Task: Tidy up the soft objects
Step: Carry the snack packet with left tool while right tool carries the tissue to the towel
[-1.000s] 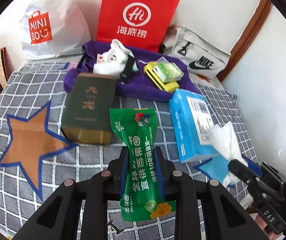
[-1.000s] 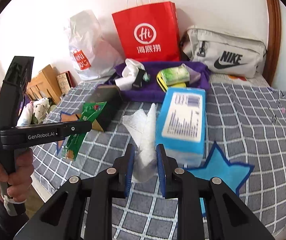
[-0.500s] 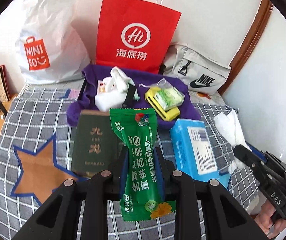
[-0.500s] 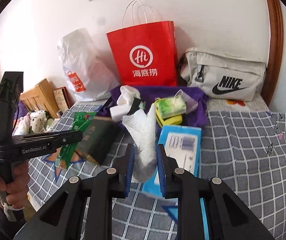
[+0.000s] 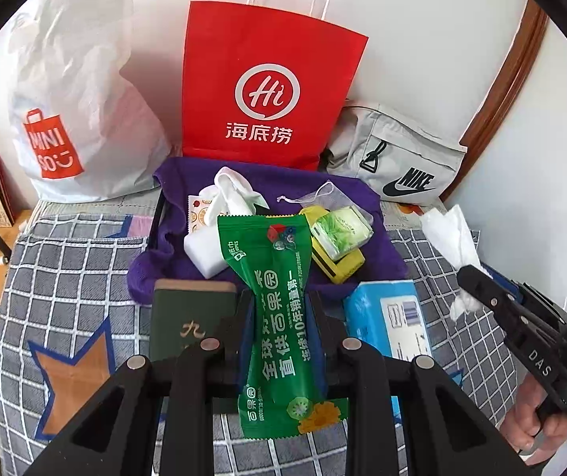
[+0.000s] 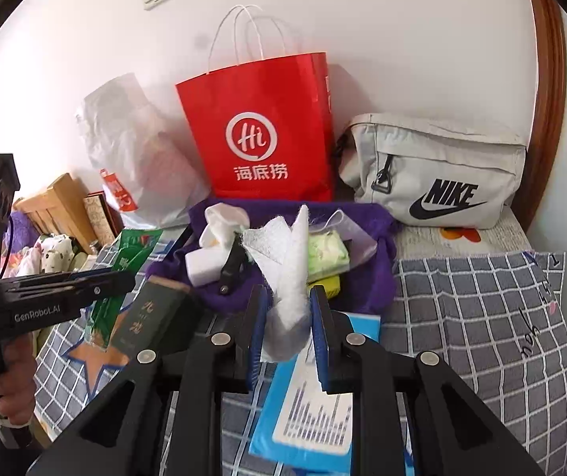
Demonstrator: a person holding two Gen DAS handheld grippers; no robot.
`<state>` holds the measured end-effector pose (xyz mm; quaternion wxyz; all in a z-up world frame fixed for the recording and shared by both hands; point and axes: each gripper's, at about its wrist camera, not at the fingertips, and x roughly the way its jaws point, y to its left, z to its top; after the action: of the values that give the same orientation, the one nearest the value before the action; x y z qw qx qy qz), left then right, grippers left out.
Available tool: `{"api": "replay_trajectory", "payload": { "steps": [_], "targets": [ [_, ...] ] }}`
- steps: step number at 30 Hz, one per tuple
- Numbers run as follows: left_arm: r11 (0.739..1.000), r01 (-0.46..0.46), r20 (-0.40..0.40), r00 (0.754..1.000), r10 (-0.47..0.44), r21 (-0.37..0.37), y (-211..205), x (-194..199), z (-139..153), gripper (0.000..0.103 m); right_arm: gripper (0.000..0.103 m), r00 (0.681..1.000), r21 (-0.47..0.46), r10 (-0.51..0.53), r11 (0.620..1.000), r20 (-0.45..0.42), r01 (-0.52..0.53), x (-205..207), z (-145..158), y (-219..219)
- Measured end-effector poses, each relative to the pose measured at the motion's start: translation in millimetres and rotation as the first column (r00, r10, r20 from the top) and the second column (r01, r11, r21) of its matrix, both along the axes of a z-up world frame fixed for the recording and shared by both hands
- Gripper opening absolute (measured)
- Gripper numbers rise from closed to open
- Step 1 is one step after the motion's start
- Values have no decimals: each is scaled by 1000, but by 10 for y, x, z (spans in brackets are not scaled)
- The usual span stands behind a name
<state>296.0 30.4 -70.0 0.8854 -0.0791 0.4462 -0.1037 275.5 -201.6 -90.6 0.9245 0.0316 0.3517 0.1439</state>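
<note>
You have lifted both loads toward the purple cloth (image 5: 188, 254) at frame centre, your left gripper (image 5: 279, 309) clamped on the green wipes packet (image 5: 279, 317), your right gripper (image 6: 285, 317) pinching the white tissue (image 6: 289, 269), so both look ready to drop there.

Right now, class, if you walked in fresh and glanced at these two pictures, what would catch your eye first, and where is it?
The bright red Haidilao paper bag stands against the white wall at the back, between a white Miniso plastic bag and a grey Nike bag. Up front, the left hand-held gripper clamps a green wet-wipes packet, and the right hand-held gripper pinches a white tissue.
</note>
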Motion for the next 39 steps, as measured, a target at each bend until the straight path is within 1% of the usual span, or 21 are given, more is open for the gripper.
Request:
{"api": "replay_trajectory", "payload": {
  "steps": [4,10,14,19,30,35,39],
  "targets": [
    [1000,5,-13,1000,-5,-8,2,184,-25,23,22,1000,-6,-4,1000,0,4,224,4,8],
    [1000,2,-18,1000,-2,4,34,482,-25,23,22,1000,-11,-12,1000,1,12,567,-2,20],
    [1000,3,-21,1000,-3,12,39,646,-39,23,22,1000,-4,-12,1000,-10,12,799,-26,8],
    [1000,6,-25,1000,-5,20,30,829,-75,23,22,1000,-17,-11,1000,-21,11,1036,-87,22],
    [1000,1,-50,999,-1,8,41,1182,-275,23,22,997,-29,-17,999,-76,15,1545,-328,72],
    [1000,0,-66,998,2,21,39,1306,-409,23,22,996,-22,-29,999,-84,28,1684,-474,52],
    [1000,1,-75,997,0,18,61,1380,-509,23,22,990,-57,-31,998,-138,23,1806,-690,43]
  ]
}}
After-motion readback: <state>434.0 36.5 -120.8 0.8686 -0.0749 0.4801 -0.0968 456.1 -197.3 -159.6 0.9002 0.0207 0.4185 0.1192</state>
